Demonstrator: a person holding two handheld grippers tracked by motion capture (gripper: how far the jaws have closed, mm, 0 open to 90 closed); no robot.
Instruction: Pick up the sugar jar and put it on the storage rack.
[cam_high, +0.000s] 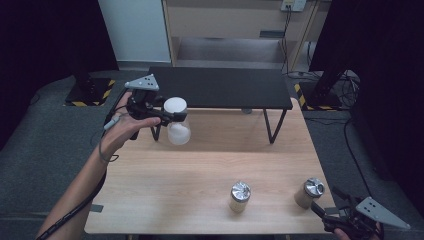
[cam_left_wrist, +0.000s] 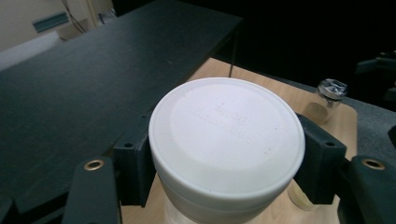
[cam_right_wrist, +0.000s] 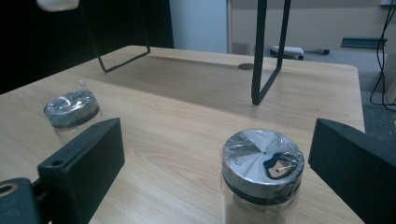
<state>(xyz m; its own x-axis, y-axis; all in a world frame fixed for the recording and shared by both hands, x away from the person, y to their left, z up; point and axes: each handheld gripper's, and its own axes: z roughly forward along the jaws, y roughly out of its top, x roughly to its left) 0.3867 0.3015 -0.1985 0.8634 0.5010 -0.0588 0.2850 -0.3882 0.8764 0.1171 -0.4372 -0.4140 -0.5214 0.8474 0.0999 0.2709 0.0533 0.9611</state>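
Smooth round white lid (cam_left_wrist: 226, 135) clamped between matte black left claw (cam_left_wrist: 229, 161) pads.

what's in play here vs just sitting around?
In play:
- white-lidded jar, clamped in left tool, held above the table
- right jar, in front of open right tool

Lying about:
- middle jar
- black shelf

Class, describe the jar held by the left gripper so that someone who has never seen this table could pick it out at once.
Start at the wooden table and find the black shelf standing on its far side. Just in front of the shelf's left end, the left gripper holds a jar clear of the tabletop. Its broad white lid sets it apart from the two smaller silver-capped jars near the front edge.
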